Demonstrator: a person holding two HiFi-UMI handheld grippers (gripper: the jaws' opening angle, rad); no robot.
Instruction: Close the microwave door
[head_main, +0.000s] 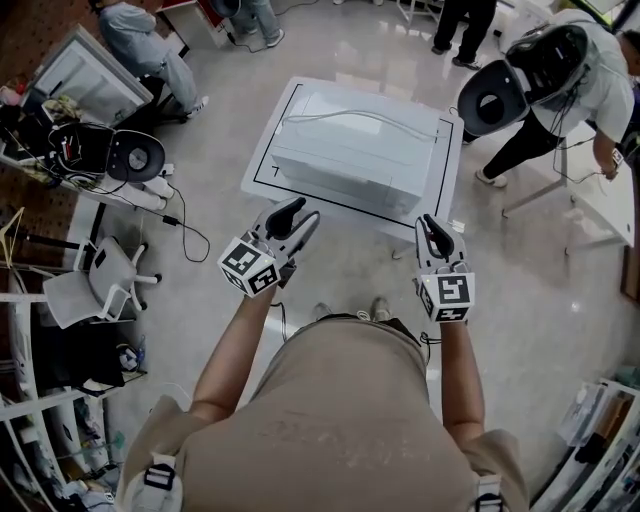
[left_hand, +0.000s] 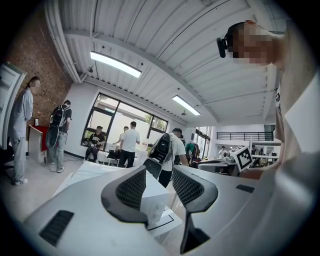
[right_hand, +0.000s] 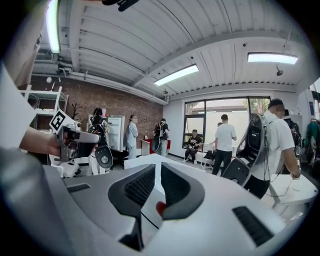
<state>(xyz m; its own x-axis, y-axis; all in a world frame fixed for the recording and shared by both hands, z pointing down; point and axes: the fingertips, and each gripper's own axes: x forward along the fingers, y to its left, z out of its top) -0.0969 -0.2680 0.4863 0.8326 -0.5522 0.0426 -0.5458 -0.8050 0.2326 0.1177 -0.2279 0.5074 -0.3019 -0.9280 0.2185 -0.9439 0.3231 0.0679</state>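
The white microwave (head_main: 350, 150) stands on a low white table (head_main: 268, 150) edged with a black line, straight ahead of me. From above I cannot tell how its door stands. My left gripper (head_main: 303, 213) hovers short of the table's near left edge, jaws wide open and empty. My right gripper (head_main: 432, 228) hangs off the near right corner with only a narrow gap between its jaws and nothing in it. In the left gripper view the microwave (left_hand: 155, 204) shows between the spread jaws (left_hand: 159, 172). In the right gripper view its white body (right_hand: 149, 212) shows behind the near-together jaws (right_hand: 158, 170).
An office chair (head_main: 105, 275) and a cluttered desk (head_main: 60, 140) stand at the left. A person with a black backpack (head_main: 545, 65) bends over a white table (head_main: 600, 200) at the right. More people stand at the far side of the room. Shelves line the lower left.
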